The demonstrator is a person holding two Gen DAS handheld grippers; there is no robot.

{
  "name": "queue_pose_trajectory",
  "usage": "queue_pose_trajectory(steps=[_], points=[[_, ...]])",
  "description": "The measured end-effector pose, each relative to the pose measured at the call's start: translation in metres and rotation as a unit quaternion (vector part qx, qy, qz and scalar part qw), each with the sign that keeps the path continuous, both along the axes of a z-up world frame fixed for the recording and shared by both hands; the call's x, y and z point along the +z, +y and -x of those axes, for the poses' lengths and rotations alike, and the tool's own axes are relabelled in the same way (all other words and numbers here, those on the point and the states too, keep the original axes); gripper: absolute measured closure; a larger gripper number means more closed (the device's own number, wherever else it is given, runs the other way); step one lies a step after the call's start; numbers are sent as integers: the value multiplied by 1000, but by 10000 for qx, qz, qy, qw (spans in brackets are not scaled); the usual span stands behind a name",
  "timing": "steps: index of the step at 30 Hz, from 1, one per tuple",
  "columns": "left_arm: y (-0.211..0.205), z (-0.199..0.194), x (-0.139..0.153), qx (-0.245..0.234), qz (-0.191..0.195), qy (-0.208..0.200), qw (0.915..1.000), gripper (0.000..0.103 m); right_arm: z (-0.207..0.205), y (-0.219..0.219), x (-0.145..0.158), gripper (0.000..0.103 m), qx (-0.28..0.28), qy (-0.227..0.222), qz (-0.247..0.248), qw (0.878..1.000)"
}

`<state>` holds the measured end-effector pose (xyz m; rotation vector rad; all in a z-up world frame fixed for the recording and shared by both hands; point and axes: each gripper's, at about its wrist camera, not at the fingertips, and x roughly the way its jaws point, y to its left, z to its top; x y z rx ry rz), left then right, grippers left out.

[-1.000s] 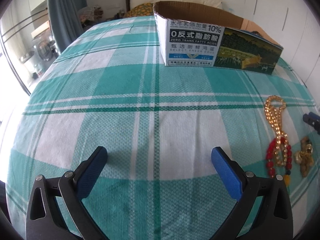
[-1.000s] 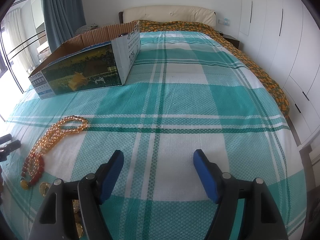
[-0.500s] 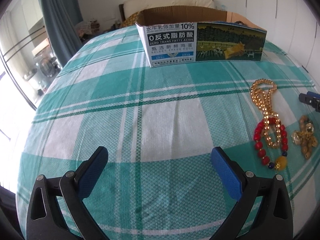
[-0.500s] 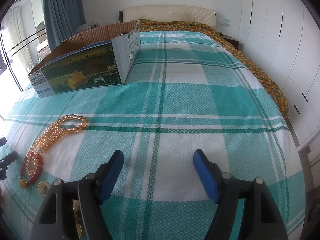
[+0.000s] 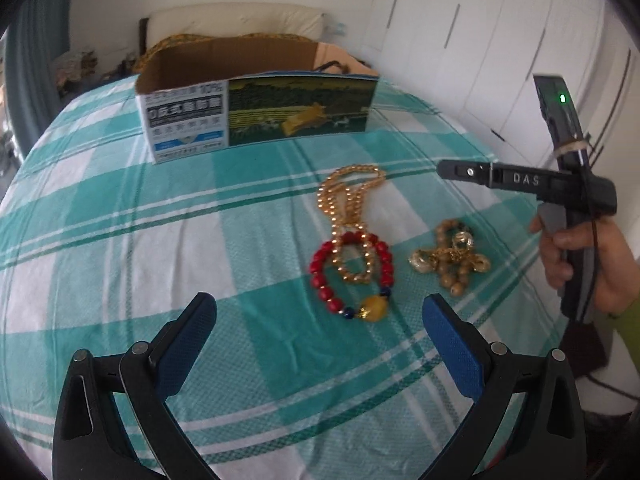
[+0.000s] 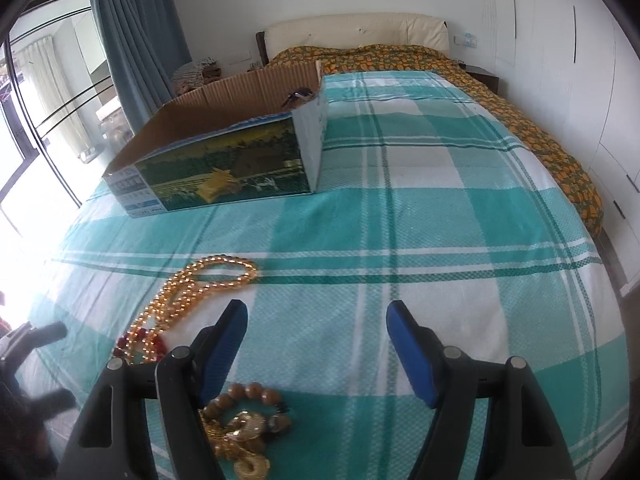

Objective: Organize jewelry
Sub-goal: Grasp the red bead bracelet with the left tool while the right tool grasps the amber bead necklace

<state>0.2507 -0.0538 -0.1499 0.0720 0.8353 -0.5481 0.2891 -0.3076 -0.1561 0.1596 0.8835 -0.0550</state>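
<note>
Left gripper [image 5: 319,316] and right gripper [image 6: 317,322] both gape wide.

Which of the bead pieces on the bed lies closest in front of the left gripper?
The red bead bracelet with the yellow bead, directly ahead of the open left gripper. The golden bead string extends farther toward the box; the brown-and-gold pile lies to the right.

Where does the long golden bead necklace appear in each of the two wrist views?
Left wrist view: golden bead necklace lies centre-right on the bedspread, its lower loop over the red bead bracelet.
Right wrist view: golden bead necklace lies lower left, beside the right gripper.
Shared landmark: the cardboard box behind it.
</note>
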Motion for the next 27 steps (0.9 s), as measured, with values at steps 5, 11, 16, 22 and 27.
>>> queue_pose_trajectory(steps=[5,11,16,22,27], points=[[-38,-11,-17,-172,-497,-68,9986,2,-3,16,7,29,290,63,-336,9990],[-43,-6,-22,-377,-614,-145,9973,55,-8,16,13,29,232,225,-749,9967],[-11,-3,-22,-247,-127,126,9995,83,-21,21,7,29,200,487,-1046,9931],[22,12,-18,151,-56,205,9997,96,-39,75,-19,29,587,1002,-849,9896],[45,19,-20,521,65,307,9981,96,-58,120,-31,27,452,881,-374,9944]])
